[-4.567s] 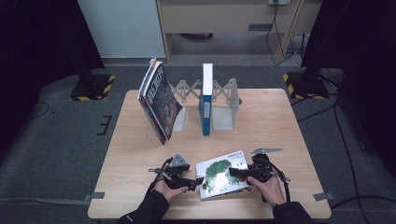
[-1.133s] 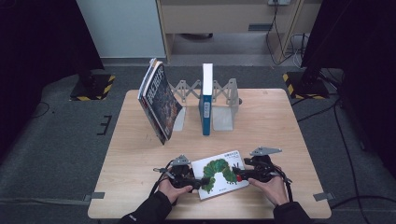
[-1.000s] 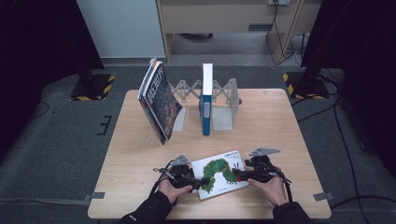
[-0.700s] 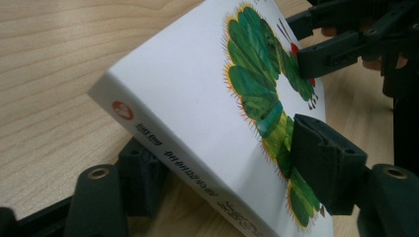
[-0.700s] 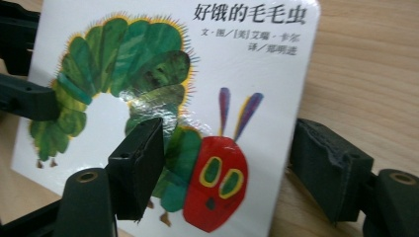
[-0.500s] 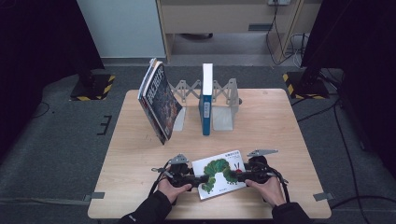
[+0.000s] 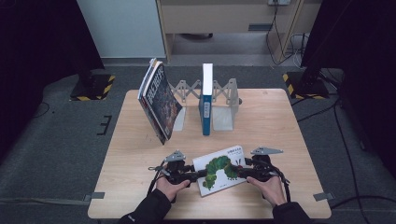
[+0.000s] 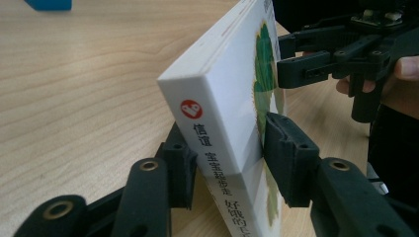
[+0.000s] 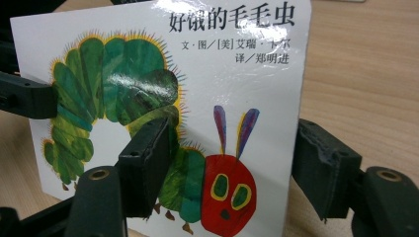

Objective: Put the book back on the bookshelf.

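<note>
A white board book with a green caterpillar on its cover [image 7: 224, 169] is near the table's front edge, between my two grippers. My left gripper [image 7: 198, 175] is shut on the spine end of the book [image 8: 222, 98], one jaw on each face, holding it on edge. My right gripper [image 7: 240, 171] is at the opposite end. Its jaws stand wide apart in the right gripper view [image 9: 232, 163], the left one in front of the cover [image 9: 197, 74], the right one beyond the book's edge. That same right gripper [image 8: 316, 59] also reaches the cover in the left gripper view.
At the back of the table [image 7: 280, 126] stands an expanding metal book rack [image 7: 226, 107] with a blue book [image 7: 207, 100] upright in it. A dark-covered book [image 7: 159, 102] leans at the rack's left end. Black-and-yellow stand feet sit on the floor at both sides.
Since 4.6 s ago the book has shifted a little right and both grippers now sit at its ends. In the last second the right gripper has crept slightly left onto the book.
</note>
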### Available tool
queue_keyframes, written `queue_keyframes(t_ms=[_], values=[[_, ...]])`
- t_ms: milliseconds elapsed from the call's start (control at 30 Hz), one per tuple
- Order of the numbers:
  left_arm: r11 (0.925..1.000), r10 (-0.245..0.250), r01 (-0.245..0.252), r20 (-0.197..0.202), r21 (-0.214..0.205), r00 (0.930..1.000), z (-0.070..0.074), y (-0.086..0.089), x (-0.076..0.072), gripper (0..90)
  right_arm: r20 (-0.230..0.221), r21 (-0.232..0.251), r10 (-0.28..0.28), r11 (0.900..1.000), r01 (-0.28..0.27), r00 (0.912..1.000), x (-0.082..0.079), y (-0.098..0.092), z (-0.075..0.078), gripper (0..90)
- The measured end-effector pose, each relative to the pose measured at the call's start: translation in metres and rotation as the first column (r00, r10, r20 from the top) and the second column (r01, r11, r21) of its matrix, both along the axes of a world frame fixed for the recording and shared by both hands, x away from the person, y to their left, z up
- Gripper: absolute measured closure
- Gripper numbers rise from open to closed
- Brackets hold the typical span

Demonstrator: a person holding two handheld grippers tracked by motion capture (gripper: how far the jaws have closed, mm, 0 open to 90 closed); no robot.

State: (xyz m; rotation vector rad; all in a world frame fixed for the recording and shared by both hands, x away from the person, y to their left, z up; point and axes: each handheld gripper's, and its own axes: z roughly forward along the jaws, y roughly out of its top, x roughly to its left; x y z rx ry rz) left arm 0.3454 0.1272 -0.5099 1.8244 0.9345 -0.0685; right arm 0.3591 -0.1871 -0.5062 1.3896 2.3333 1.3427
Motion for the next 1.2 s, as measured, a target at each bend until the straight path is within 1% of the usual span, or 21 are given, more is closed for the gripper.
queue_keyframes(t_ms=[100,233,367,433,467,500,567,600,700,733,767,900,967,1000,1067,1100,1133,1167,1200], values=[[1.0,0.006,-0.005,0.022,-0.007,0.9998,0.005,0.001,0.0,60.1,0.029,0.008,-0.003,1.0,0.003,0.9996,0.0,-0.001,0.002,36.1],[0.9999,0.011,-0.011,0.035,-0.007,0.9993,0.009,0.001,0.0,62.1,0.052,0.014,-0.003,0.9999,0.003,0.9987,-0.001,-0.001,0.004,36.0],[1.0,0.009,-0.009,0.076,0.004,0.9971,0.013,-0.001,-0.001,62.7,0.064,0.015,-0.003,0.9999,0.002,0.998,-0.001,0.0,0.005,35.2],[1.0,0.009,-0.008,0.103,-0.005,0.9947,0.015,-0.001,-0.002,63.4,0.071,0.02,-0.002,0.9998,0.001,0.9974,-0.001,-0.001,0.005,34.4],[0.9998,0.012,-0.01,0.113,-0.015,0.9936,0.016,0.0,-0.002,63.7,0.075,0.024,0.001,0.9997,-0.003,0.9972,0.0,-0.001,0.005,34.2],[0.9998,0.012,-0.01,0.12,-0.017,0.9927,0.016,0.0,-0.002,63.9,0.078,0.027,0.004,0.9996,-0.006,0.997,0.0,-0.001,0.005,34.1],[0.9998,0.012,-0.01,0.122,-0.018,0.9925,0.016,0.0,-0.003,63.9,0.082,0.03,0.005,0.9995,-0.007,0.9966,-0.001,0.0,0.005,33.7],[0.9998,0.011,-0.009,0.124,-0.017,0.9922,0.015,0.001,-0.003,63.8,0.094,0.021,0.009,0.9997,-0.011,0.9955,-0.001,0.0,0.004,33.6],[1.0,-0.001,0.002,0.107,-0.004,0.9942,0.01,0.002,-0.004,63.3,0.107,0.013,0.019,0.9997,-0.021,0.9941,-0.003,0.001,0.004,34.2],[0.9999,0.001,0.001,0.117,-0.015,0.9932,0.008,0.002,-0.005,63.0,0.113,0.011,0.019,0.9997,-0.02,0.9935,-0.003,0.001,0.003,34.6],[0.9998,-0.002,0.004,0.113,-0.02,0.9936,0.007,0.002,-0.005,63.1,0.117,0.012,0.019,0.9997,-0.021,0.993,-0.003,0.001,0.003,34.5],[0.9994,-0.023,0.026,0.116,-0.023,0.993,0.004,-0.001,-0.005,61.5,0.124,0.011,0.024,0.9996,-0.026,0.992,-0.004,0.0,0.002,34.4],[0.9994,-0.034,0.035,0.124,0.001,0.9917,0.002,-0.004,-0.005,59.5,0.124,0.011,0.024,0.9996,-0.026,0.9919,-0.004,0.0,0.002,34.5],[0.9992,-0.037,0.036,0.125,0.016,0.9914,0.003,-0.005,-0.005,60.6,0.124,0.011,0.025,0.9996,-0.026,0.992,-0.004,0.0,0.003,34.4],[0.9988,-0.043,0.04,0.124,0.028,0.9913,0.005,-0.005,-0.004,62.6,0.123,0.01,0.027,0.9995,-0.029,0.992,-0.004,0.0,0.003,34.4],[0.9987,-0.041,0.037,0.133,0.035,0.9902,0.006,-0.006,-0.004,62.7,0.123,0.009,0.027,0.9996,-0.028,0.992,-0.004,0.001,0.003,34.4],[0.9986,-0.04,0.034,0.153,0.042,0.9874,0.008,-0.006,-0.004,62.7,0.126,0.01,0.025,0.9996,-0.027,0.9917,-0.003,0.001,0.003,34.2],[0.9989,-0.037,0.031,0.173,0.036,0.9842,0.011,-0.005,-0.004,63.0,0.133,0.015,0.025,0.9995,-0.028,0.9908,-0.002,0.001,0.003,33.7],[0.9994,-0.033,0.03,0.185,0.019,0.9821,0.013,-0.004,-0.003,63.3,0.138,0.022,0.026,0.9993,-0.029,0.99,-0.002,0.001,0.004,33.5]])
